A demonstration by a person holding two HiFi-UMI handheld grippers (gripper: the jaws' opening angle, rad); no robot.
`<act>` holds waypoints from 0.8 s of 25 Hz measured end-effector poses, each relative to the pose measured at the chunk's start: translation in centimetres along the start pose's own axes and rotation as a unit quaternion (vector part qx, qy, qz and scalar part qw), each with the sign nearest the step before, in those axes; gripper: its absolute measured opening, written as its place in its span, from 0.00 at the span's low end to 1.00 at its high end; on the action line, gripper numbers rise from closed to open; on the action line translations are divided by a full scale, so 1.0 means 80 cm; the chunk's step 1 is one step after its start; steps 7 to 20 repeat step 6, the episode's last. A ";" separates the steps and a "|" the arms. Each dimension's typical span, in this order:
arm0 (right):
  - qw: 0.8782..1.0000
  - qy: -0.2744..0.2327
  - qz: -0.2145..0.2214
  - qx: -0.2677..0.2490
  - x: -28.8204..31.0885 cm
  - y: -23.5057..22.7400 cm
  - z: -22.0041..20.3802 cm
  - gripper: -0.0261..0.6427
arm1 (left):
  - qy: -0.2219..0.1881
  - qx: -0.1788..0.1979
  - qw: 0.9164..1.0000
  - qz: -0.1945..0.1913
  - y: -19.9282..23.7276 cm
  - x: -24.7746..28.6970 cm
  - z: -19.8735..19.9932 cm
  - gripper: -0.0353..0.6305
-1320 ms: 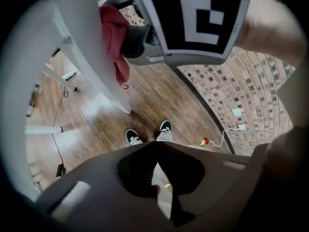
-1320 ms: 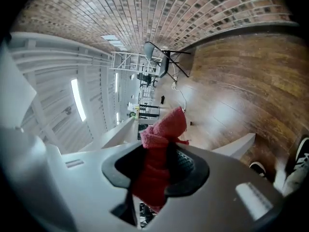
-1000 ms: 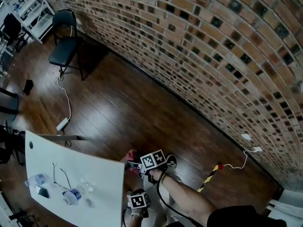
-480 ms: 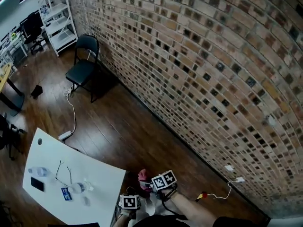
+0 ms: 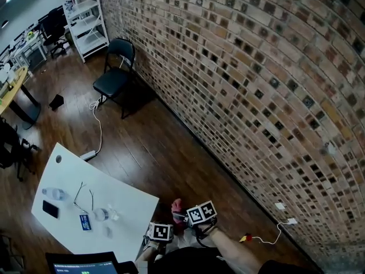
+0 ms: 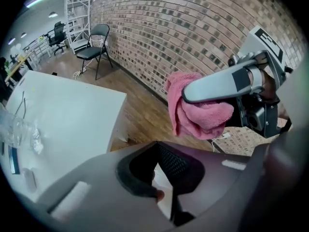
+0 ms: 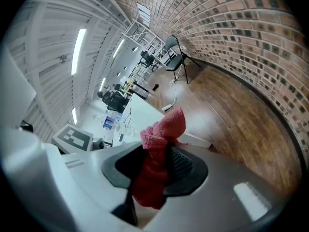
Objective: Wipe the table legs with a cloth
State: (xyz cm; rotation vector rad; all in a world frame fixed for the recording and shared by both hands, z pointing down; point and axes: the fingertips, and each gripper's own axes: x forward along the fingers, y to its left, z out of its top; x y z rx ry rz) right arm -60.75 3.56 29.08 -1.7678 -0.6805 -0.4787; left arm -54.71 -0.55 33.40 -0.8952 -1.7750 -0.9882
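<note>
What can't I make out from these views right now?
- Table legs: hidden under the white rectangular tabletop in the head view.
- Small items on the tabletop: too small in the head view to identify.
- Pink terry cloth: mostly behind the right tongs and right marker cube in the head view.
- Left tongs: under the left marker cube in the head view.

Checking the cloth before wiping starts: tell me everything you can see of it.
The cloth is pink-red terry, soft and nubbly, bunched into a crumpled wad. The right gripper clamps its middle between both jaws; one tuft sticks out past them, the rest hangs below. Held in the air, it touches nothing else.
</note>
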 end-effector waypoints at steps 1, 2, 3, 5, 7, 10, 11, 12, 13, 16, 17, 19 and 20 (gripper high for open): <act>1.000 0.001 -0.001 0.001 0.000 0.000 -0.001 0.22 | -0.001 0.001 1.000 0.004 0.003 -0.001 0.002 0.06; 1.000 0.001 -0.002 0.001 0.001 0.000 -0.002 0.22 | 0.000 -0.001 1.000 0.004 0.005 0.000 0.001 0.06; 1.000 0.001 -0.003 0.002 0.001 -0.001 -0.003 0.22 | 0.003 -0.004 1.000 0.002 0.005 0.000 -0.001 0.06; 1.000 0.002 -0.004 0.002 0.000 -0.002 -0.003 0.22 | 0.009 -0.010 1.000 -0.002 0.003 0.001 -0.005 0.06; 1.000 0.002 -0.005 0.001 0.000 -0.002 -0.003 0.22 | 0.011 -0.012 1.000 -0.003 0.003 0.001 -0.006 0.06; 1.000 0.002 -0.005 0.001 0.000 -0.002 -0.003 0.22 | 0.011 -0.012 1.000 -0.003 0.003 0.001 -0.006 0.06; 1.000 0.002 -0.005 0.001 0.000 -0.002 -0.003 0.22 | 0.011 -0.012 1.000 -0.003 0.003 0.001 -0.006 0.06; 1.000 0.002 -0.005 0.001 0.000 -0.002 -0.003 0.22 | 0.011 -0.012 1.000 -0.003 0.003 0.001 -0.006 0.06; 1.000 0.002 -0.005 0.001 0.000 -0.002 -0.003 0.22 | 0.011 -0.012 1.000 -0.003 0.003 0.001 -0.006 0.06; 1.000 0.002 -0.005 0.001 0.000 -0.002 -0.003 0.22 | 0.011 -0.012 1.000 -0.003 0.003 0.001 -0.006 0.06; 1.000 0.002 -0.005 0.001 0.000 -0.002 -0.003 0.22 | 0.011 -0.012 1.000 -0.003 0.003 0.001 -0.006 0.06; 1.000 0.002 -0.005 0.001 0.000 -0.002 -0.003 0.22 | 0.011 -0.012 1.000 -0.003 0.003 0.001 -0.006 0.06; 1.000 0.002 -0.005 0.001 0.000 -0.002 -0.003 0.22 | 0.011 -0.012 1.000 -0.003 0.003 0.001 -0.006 0.06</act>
